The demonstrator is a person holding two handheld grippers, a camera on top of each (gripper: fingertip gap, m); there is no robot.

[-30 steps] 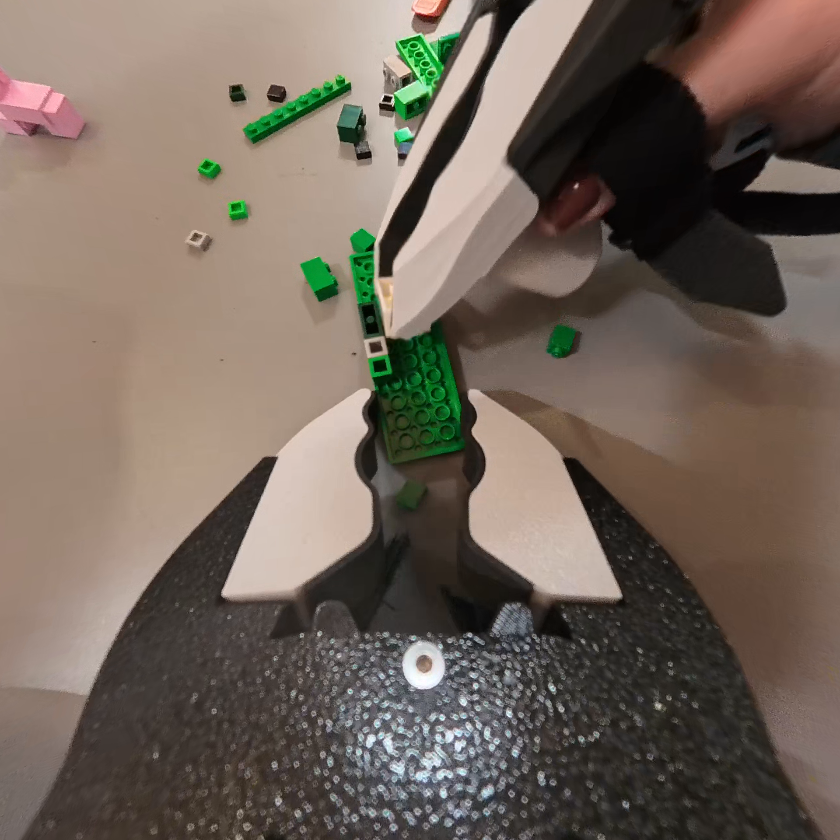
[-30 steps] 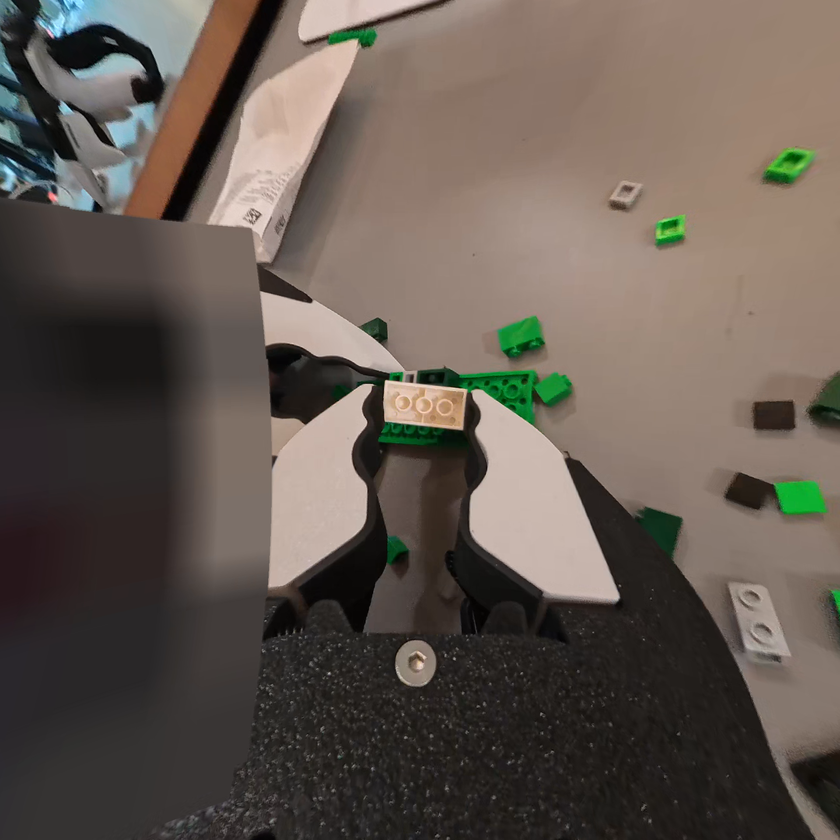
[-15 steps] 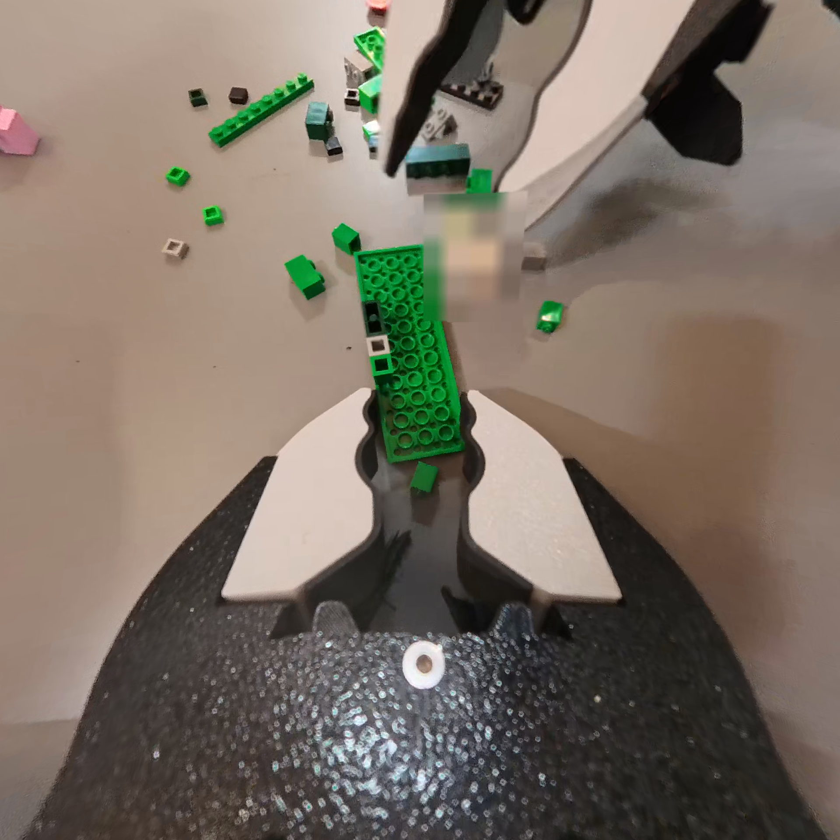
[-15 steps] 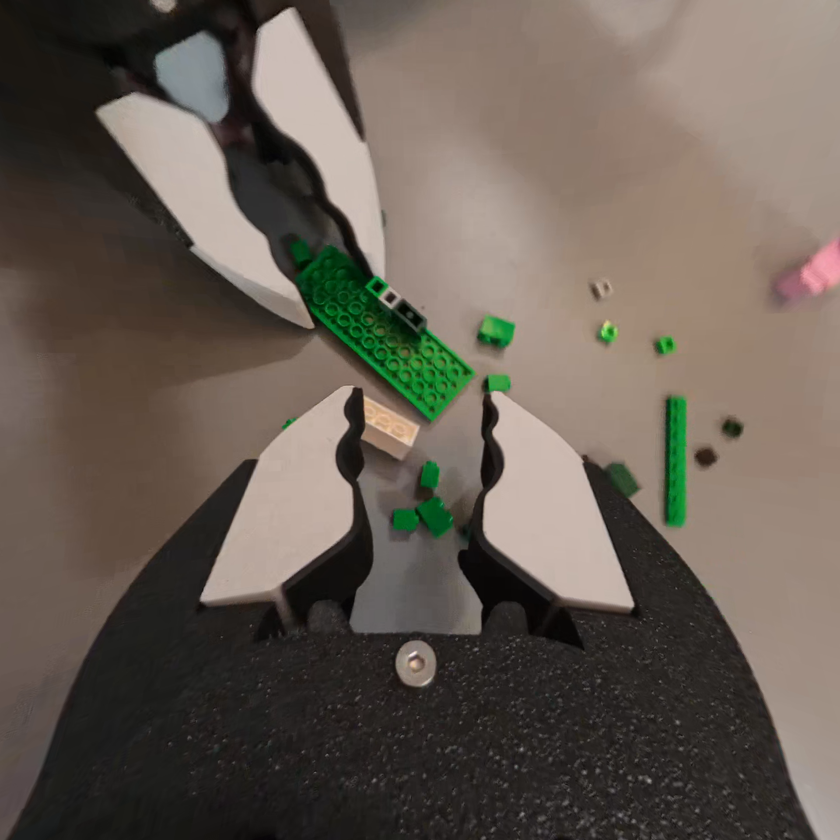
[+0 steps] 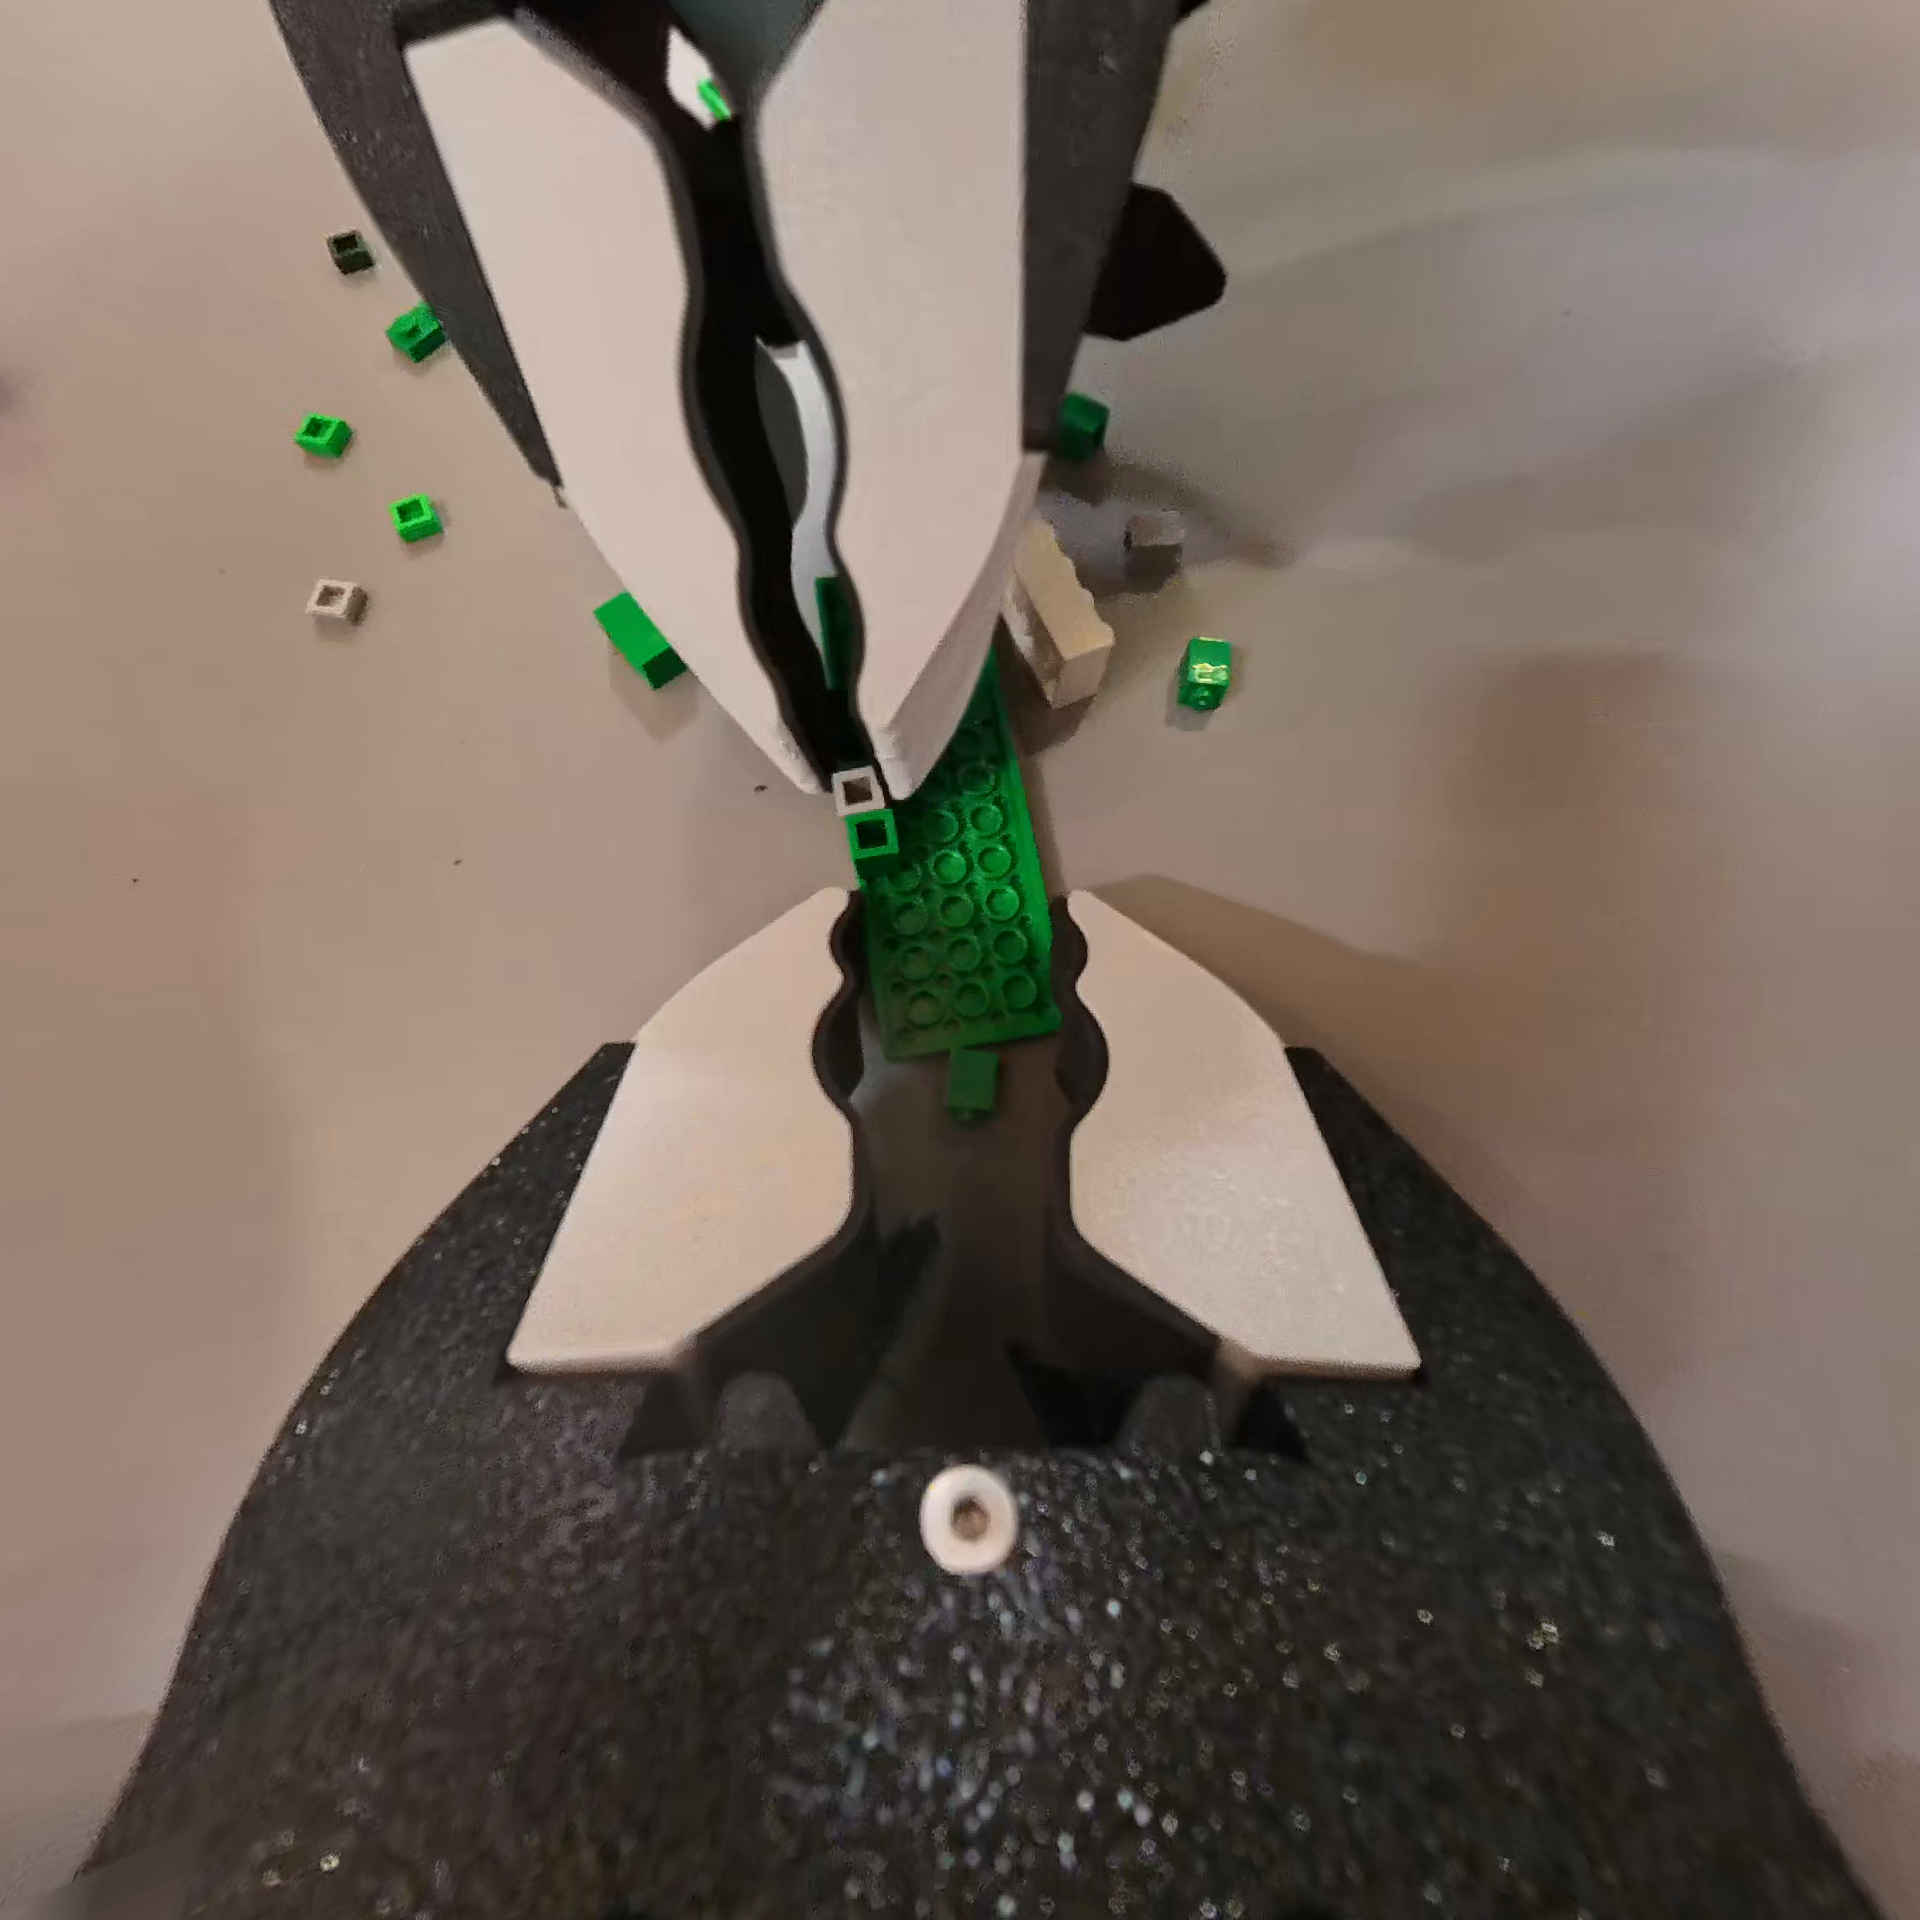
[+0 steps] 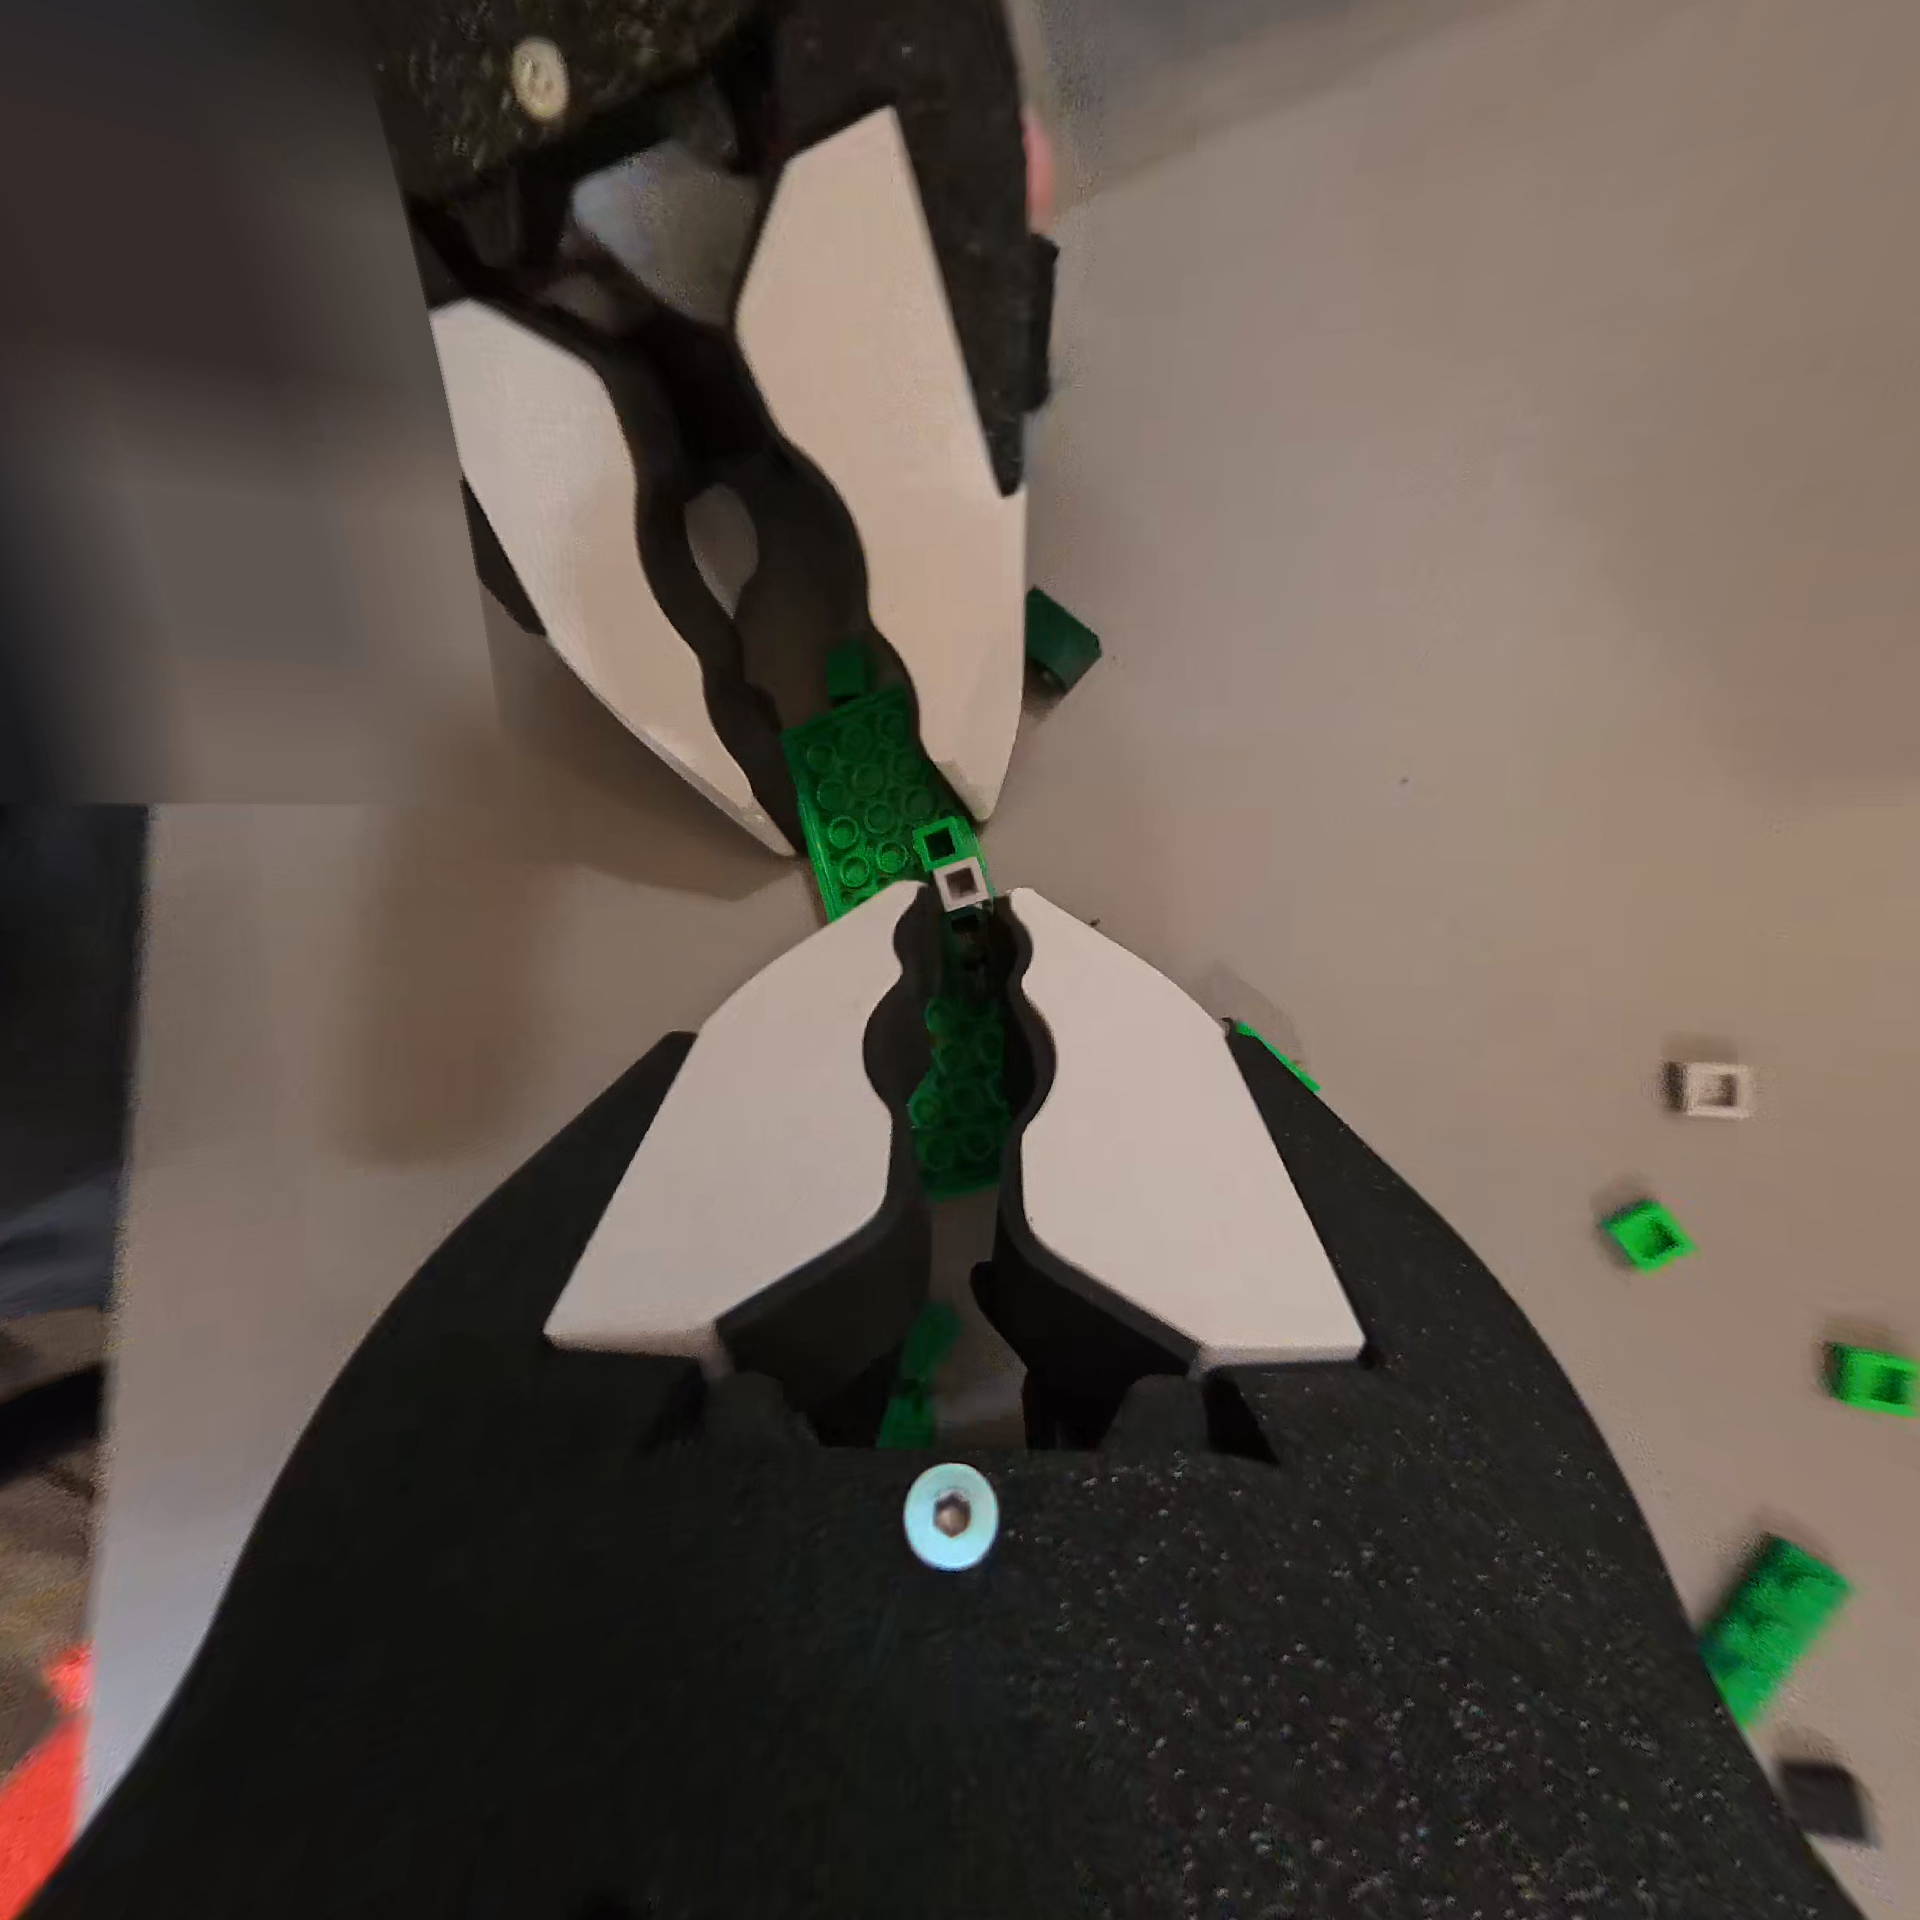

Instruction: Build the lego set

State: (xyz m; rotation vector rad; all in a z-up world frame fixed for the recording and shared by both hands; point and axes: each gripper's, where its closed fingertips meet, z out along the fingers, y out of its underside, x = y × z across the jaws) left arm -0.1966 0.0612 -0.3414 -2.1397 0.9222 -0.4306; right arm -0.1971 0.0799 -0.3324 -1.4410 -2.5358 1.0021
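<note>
Now both grippers nose to nose over the green studded plate (image 5: 961,925): left gripper (image 5: 956,914) clamped across its end, right gripper (image 6: 961,902) nearly closed beside the small white brick (image 5: 859,790).

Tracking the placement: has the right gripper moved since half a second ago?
Yes. Right gripper came nearer along the green plate, reaching its small white piece.
</note>
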